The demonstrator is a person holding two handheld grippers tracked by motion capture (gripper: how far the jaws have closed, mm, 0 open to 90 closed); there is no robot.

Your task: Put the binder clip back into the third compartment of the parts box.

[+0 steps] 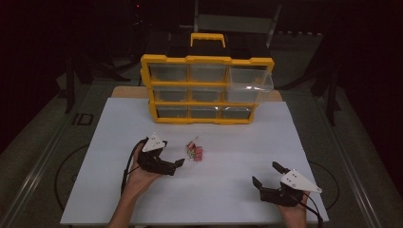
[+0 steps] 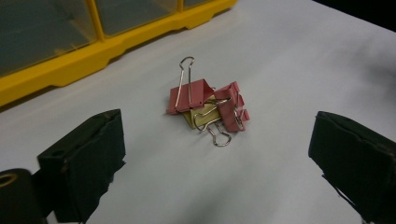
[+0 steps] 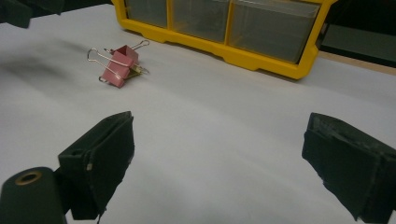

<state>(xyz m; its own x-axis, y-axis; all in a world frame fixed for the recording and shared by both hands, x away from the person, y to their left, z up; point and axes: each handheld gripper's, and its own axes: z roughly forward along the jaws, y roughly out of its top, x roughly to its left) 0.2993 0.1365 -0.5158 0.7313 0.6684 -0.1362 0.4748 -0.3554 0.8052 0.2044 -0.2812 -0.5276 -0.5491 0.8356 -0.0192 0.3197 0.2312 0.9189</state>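
A small heap of binder clips (image 1: pixel 194 152) lies on the white table top (image 1: pixel 214 190) in front of the organizer. The clips (image 2: pixel 205 105) are pink, with a yellow one tucked under them and wire handles sticking out. My left gripper (image 1: pixel 173 153) sits just left of the heap, open, its jaws (image 2: pixel 219 154) spread wide with the clips a short way ahead between them. My right gripper (image 1: pixel 267 174) rests near the front right of the table, open and holding nothing. Along its jaws (image 3: pixel 217 158) the clips (image 3: pixel 119 63) show far off to the left.
A yellow organizer (image 1: pixel 206 88) with clear drawers stands at the back of the table, black handle on top. Its top right drawer (image 1: pixel 249 78) is pulled out toward me. The organizer's lower frame (image 2: pixel 70 70) is close behind the clips. The table's front edge is right by both hands.
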